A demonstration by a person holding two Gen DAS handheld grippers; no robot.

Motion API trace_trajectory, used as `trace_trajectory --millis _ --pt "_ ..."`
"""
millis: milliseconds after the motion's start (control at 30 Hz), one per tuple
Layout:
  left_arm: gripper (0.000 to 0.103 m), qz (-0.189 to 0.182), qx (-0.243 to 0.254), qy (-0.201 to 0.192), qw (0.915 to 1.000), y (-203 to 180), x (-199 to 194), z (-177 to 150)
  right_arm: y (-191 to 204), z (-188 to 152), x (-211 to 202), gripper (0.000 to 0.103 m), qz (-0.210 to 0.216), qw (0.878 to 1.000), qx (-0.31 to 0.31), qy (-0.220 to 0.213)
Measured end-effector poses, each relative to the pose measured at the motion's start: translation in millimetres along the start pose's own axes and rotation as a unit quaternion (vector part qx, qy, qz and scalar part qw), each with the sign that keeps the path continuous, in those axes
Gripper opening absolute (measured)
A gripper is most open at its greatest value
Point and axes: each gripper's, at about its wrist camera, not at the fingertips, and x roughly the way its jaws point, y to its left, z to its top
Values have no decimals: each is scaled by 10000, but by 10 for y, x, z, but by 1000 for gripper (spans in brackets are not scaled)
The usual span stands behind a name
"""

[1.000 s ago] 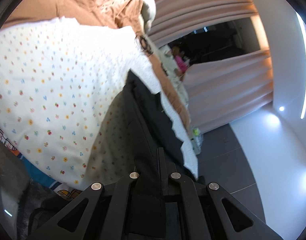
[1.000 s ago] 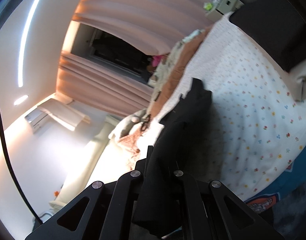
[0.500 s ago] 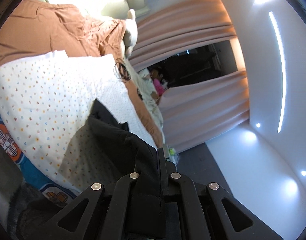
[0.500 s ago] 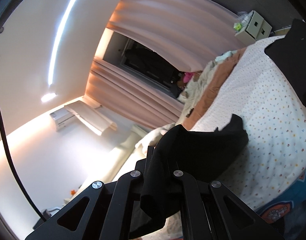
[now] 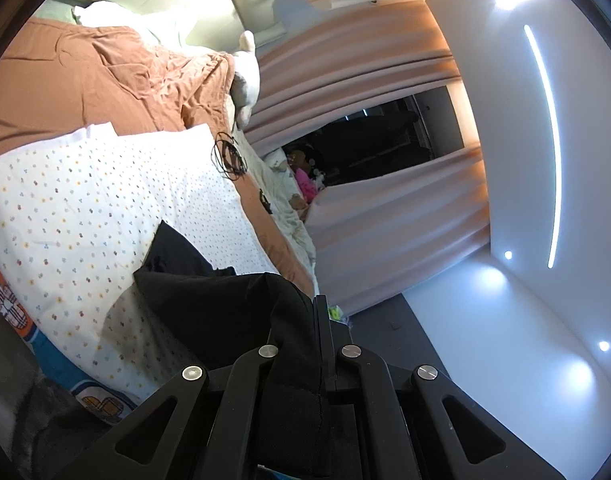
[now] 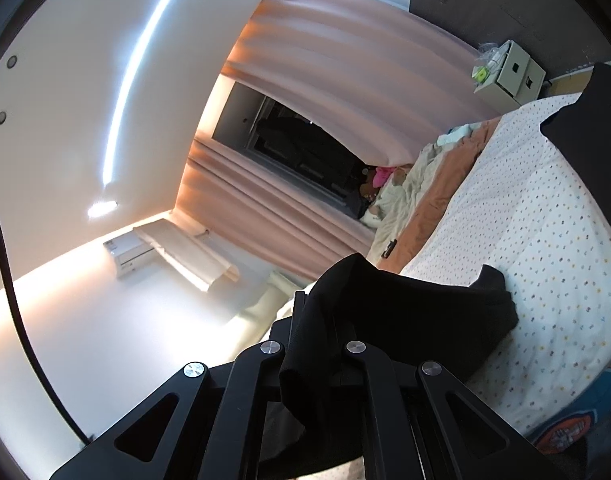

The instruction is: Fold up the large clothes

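a: in your left wrist view, where's the cloth?

b: your left gripper point(image 5: 317, 320) is clenched on the black garment point(image 5: 225, 300) at bottom centre; it trails up-left onto the dotted sheet point(image 5: 85, 208).

a: and your right wrist view?

b: your right gripper point(image 6: 317, 320) grasps the black garment point(image 6: 405, 312) too, bunched at lower centre, its far end resting on the dotted sheet point(image 6: 545, 240) to the right.
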Motion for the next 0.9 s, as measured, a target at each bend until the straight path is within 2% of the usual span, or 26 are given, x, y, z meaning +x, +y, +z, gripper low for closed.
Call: trace_trajectory --millis 200,333,567,767,900 --pt "3 119 -29 4 9999 27 438 196 -175 121 371 6 -143 9994 299 -70" --pt "3 151 34 -36 9999 -25 761 361 -319 270 689 6 -256 9976 585 -272" --pt "3 449 -7 -7 9990 14 1419 637 -577 411 1242 6 -501 9923 1010 -517" --pt "3 753 4 74 9971 189 2025 843 -885 559 1802 6 -663 9888 1235 -511" --pt "3 1026 -54 217 9945 415 2425 913 -1179 544 2088 6 -871 9847 1421 -500"
